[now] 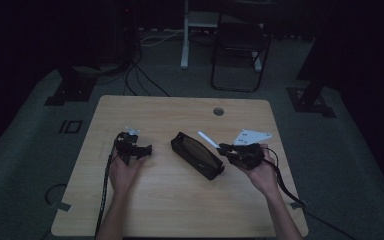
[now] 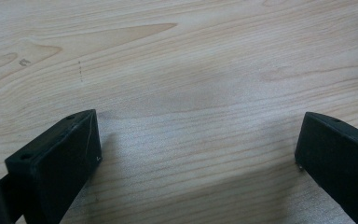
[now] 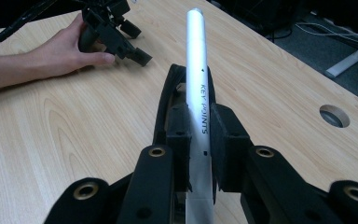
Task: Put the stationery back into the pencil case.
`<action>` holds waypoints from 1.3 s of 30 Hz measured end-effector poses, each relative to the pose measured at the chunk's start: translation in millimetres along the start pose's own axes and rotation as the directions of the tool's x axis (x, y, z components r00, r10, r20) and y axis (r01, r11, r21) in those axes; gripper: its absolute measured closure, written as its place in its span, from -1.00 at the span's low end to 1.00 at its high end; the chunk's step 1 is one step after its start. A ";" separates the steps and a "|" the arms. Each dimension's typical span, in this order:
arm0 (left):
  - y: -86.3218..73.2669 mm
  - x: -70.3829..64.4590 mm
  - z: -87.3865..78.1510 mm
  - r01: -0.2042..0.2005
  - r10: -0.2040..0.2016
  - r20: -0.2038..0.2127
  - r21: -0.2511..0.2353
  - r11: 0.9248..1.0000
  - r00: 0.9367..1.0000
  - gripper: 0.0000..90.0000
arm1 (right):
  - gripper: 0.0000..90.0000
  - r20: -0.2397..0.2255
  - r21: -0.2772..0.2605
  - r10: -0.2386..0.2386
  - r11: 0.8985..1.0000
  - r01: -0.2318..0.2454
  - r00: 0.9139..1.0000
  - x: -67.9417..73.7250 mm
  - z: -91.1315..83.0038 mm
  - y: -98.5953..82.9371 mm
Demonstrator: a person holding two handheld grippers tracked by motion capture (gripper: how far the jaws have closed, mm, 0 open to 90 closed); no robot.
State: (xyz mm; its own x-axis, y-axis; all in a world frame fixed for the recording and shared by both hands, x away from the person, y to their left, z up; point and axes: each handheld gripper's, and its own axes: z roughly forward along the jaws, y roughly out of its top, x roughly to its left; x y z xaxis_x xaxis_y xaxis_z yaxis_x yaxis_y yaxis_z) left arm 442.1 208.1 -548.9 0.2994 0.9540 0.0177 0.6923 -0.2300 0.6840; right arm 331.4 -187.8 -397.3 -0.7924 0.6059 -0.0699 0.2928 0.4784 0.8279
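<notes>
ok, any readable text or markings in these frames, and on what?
"KEY POINTS": printed lengthwise on the silver pen clamped in the right gripper, above the open black pencil case.
Small marks beside that print: too small to read.
Nothing else legible on the table.

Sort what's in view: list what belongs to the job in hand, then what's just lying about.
In the job:
white pen, clamped in the right gripper
black pencil case, open on the table
left gripper, open, resting nearby

Lying about:
folding chair
floor cables
</notes>
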 end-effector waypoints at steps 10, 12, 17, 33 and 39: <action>0.0 0.0 0.0 0.000 0.000 0.000 0.000 1.000 1.000 -0.99 | 0.76 -0.002 -0.007 0.004 1.000 -0.004 1.000 -1.4 10.2 9.1; 0.0 0.0 0.0 0.000 0.000 0.000 0.000 1.000 1.000 -0.99 | 0.76 -0.002 -0.003 0.009 1.000 -0.009 1.000 -2.3 12.3 9.7; 0.0 0.0 0.0 0.000 0.000 0.000 0.000 1.000 1.000 -0.99 | 0.76 -0.005 -0.003 0.014 1.000 -0.014 1.000 -3.8 16.5 11.9; 0.0 0.0 0.0 0.000 0.000 0.000 0.000 1.000 1.000 -0.99 | 0.76 -0.008 -0.007 0.038 0.999 -0.038 0.999 -9.8 29.4 20.2; 0.0 0.0 0.0 0.000 0.000 0.000 0.000 1.000 1.000 -0.99 | 0.76 -0.008 0.000 0.051 0.999 -0.051 0.999 -13.0 34.3 20.2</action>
State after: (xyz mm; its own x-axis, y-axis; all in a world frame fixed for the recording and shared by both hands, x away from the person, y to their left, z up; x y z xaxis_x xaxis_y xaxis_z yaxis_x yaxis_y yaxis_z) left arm 442.1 208.1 -548.9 0.2992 0.9540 0.0176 0.6921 -0.2297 0.6843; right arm 366.0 -164.2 -398.8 -0.7809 0.6243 -0.0229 0.3326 0.4466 0.8306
